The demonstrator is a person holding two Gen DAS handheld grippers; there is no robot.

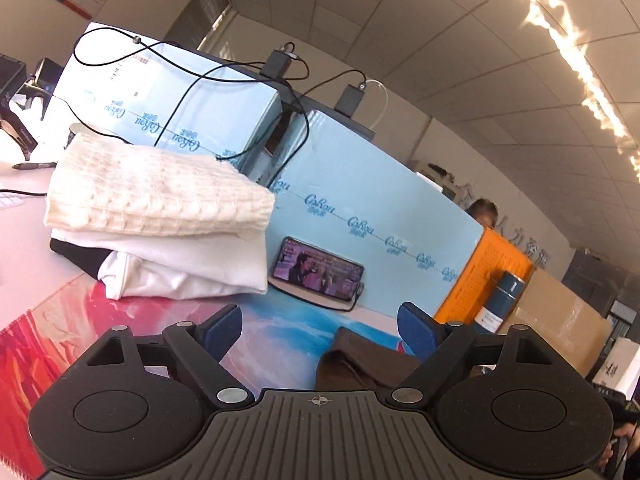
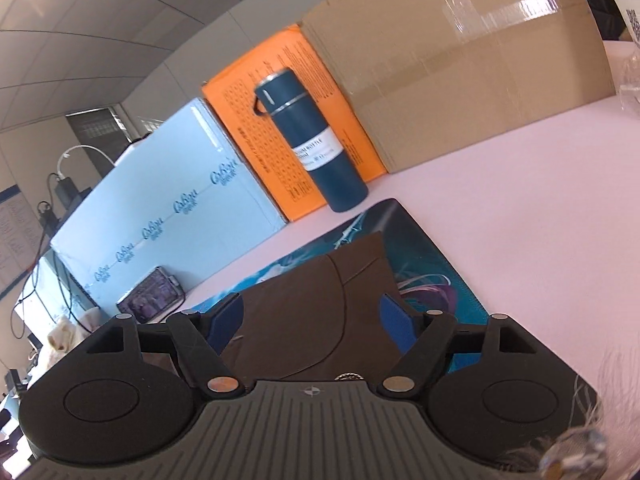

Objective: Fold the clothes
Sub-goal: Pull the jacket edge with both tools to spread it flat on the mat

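Where bottle stands, boxes behind.

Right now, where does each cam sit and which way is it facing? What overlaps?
Left wrist: on the left gripper, low over the mat, facing the folded clothes stack and phone; its own open blue fingers show.
Right wrist: on the right gripper, looking down over the brown garment toward the thermos bottle and cardboard box; its own open fingers show.
Shared: brown garment, thermos bottle, orange box, phone.
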